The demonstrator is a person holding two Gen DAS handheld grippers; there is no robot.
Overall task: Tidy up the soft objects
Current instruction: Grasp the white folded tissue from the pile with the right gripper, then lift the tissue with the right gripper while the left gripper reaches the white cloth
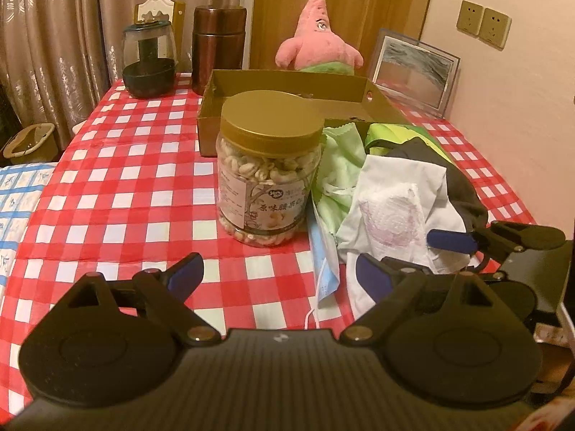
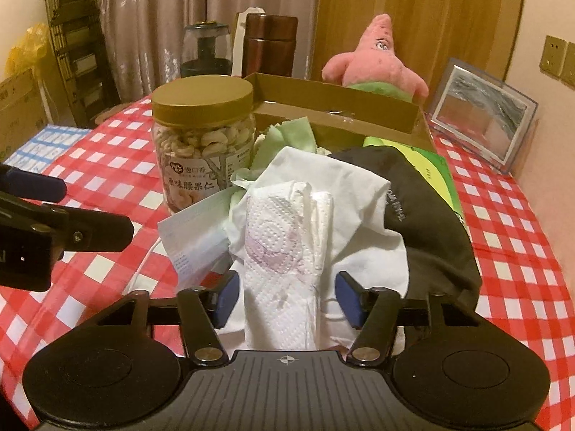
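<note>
Scene: A heap of soft things [image 2: 323, 194] lies on the red-checked tablecloth [image 1: 136, 186], just in front of the open cardboard box [image 1: 287, 86], which is the landmark here.
Box: It looks nearly empty, so little of the sorting appears done.
Heap: A white embossed tissue [image 2: 287, 251] on top, with green cloth [image 1: 337, 165], a dark garment [image 2: 431, 222] and a blue face mask [image 1: 325, 262], all outside the box.
Right gripper [image 2: 287, 298]: Its jaws straddle the tissue at the heap's near edge; the pads stand clear, not gripping.
Left gripper [image 1: 280, 276]: Spread wide and empty, nearer than the heap.
Nut jar [image 1: 267, 172]: Left of the heap, before the box.
Plush star [image 1: 318, 36]: Behind the box.
Left to do: Seemingly the whole heap.
</note>
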